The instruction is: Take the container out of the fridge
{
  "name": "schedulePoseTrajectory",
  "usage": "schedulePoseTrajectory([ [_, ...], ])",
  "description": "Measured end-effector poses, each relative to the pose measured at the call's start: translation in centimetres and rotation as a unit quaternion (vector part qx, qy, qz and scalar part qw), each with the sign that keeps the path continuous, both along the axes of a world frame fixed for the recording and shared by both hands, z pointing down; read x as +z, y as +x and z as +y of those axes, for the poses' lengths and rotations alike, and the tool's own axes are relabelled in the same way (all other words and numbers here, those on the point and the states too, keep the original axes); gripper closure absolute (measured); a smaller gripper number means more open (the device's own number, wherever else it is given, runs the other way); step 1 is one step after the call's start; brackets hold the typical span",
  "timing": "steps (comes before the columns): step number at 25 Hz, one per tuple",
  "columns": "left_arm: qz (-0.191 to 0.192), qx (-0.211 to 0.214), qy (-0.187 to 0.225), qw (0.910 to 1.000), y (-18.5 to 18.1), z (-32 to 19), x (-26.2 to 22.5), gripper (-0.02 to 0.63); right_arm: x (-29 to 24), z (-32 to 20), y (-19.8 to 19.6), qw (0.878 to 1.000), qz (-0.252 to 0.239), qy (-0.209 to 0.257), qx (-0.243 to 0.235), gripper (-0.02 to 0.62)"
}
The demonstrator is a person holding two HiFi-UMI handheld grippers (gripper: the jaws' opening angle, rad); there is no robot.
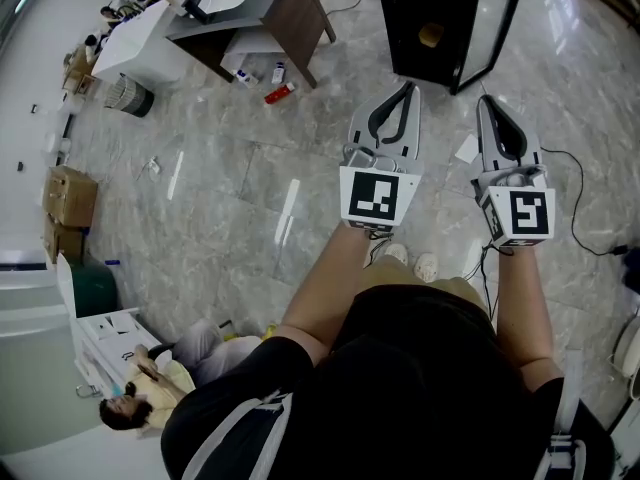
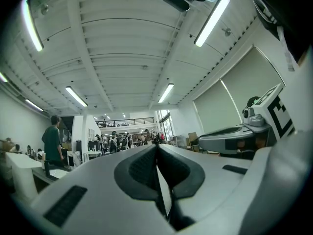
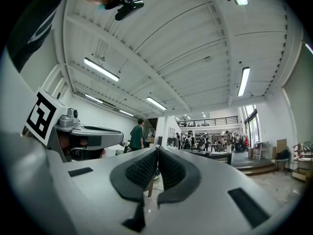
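Note:
In the head view a black cabinet (image 1: 450,18) stands on the floor ahead, its front open, with a small yellowish thing (image 1: 431,35) inside; I cannot tell what that thing is. My left gripper (image 1: 405,88) points toward the cabinet, a short way from it, jaws together and holding nothing. My right gripper (image 1: 487,100) is held beside it, also shut and empty. The left gripper view shows its pads (image 2: 142,168) pressed together and aimed up at the ceiling. In the right gripper view the pads (image 3: 142,170) meet too.
A desk (image 1: 250,8) stands at the far left, with a red item (image 1: 280,93) on the floor beside it and a bin (image 1: 130,95) further left. Cardboard boxes (image 1: 70,196) line the left wall. A seated person (image 1: 150,388) is at bottom left. A cable (image 1: 585,218) trails at the right.

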State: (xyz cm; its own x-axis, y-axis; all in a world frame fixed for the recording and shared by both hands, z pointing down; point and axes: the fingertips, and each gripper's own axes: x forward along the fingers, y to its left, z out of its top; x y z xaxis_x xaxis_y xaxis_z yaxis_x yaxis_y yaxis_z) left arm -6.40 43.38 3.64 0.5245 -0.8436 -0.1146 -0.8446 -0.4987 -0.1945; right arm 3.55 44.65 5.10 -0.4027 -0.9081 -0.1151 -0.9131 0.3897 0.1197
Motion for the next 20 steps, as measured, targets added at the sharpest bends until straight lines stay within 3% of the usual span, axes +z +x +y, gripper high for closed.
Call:
schedulePoseTrajectory([
  [20,-0.002,0.026,0.002,0.9996,-8.5,-1.7,-0.5,0.581,0.3,-1.3,-7.8,1.0,0.002,-0.009,0.024,0.56],
])
